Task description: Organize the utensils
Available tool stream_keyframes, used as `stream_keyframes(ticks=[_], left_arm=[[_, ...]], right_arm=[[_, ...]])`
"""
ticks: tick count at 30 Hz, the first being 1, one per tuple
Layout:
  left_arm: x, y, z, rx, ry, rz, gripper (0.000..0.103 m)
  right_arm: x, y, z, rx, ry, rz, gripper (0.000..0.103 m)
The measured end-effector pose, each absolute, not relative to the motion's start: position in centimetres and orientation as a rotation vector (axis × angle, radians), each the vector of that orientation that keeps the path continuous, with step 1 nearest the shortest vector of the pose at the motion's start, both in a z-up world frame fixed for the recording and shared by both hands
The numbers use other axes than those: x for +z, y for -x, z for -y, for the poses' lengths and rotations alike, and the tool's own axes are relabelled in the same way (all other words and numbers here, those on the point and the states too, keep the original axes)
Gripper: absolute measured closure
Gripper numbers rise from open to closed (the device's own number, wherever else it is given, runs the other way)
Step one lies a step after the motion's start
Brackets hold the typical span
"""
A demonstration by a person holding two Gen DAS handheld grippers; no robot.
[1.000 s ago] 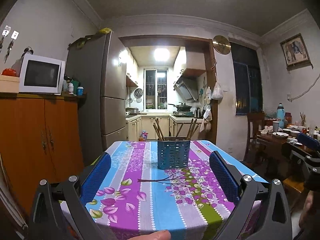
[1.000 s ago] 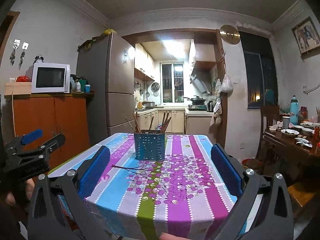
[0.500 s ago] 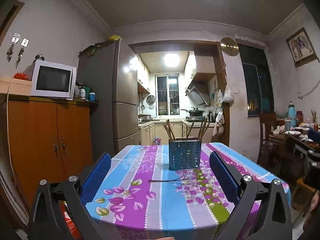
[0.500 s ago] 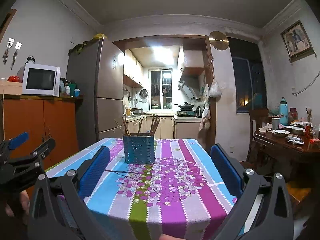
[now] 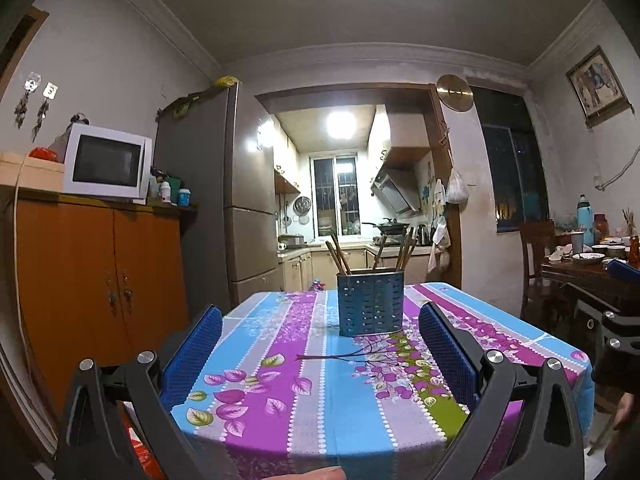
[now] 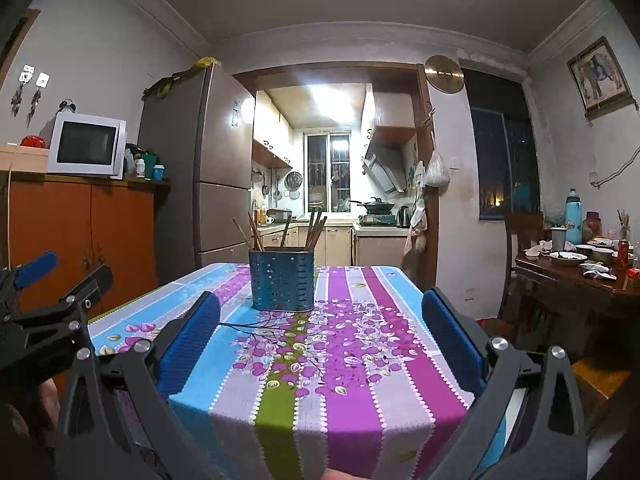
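**Both tongs spread wide before the utensil holder**

We hold the left tongs (image 5: 320, 344) and right tongs (image 6: 320, 328) released and empty, at the near edge of the tabletop (image 5: 256, 396). The blue holder (image 5: 370, 304) stands upright toward the far end of the striped cloth, chopsticks (image 5: 338, 258) leaning inside it, well apart from both tongs.

I'm looking into a lived-in home: a dining room opening onto a lit kitchen (image 5: 344, 200) at centre frame. A fridge (image 5: 224, 200) and microwave (image 5: 106, 166) stand at left, a table (image 5: 360, 392) in floral cloth below, another table (image 6: 580, 276) with dishes at right.
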State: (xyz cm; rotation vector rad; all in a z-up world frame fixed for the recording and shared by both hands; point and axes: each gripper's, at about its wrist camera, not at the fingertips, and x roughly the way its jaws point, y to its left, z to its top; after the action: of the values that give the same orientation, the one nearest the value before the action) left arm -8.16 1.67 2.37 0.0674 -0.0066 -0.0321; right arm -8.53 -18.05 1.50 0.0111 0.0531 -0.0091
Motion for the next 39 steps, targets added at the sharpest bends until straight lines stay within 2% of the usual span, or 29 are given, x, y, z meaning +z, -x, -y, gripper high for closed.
stream_keyframes(ticks=[13, 39], left_arm=[[1.8, 6.4, -1.8, -0.068, -0.048, -0.079, 0.005], [1.9, 6.5, -2.0, -0.084, -0.047, -0.085, 0.005]], right_arm=[[1.6, 8.1, 17.4, 0.006, 0.001, -0.063, 0.005], [1.7, 7.8, 17.1, 0.014, -0.001, -0.068, 0.005]])
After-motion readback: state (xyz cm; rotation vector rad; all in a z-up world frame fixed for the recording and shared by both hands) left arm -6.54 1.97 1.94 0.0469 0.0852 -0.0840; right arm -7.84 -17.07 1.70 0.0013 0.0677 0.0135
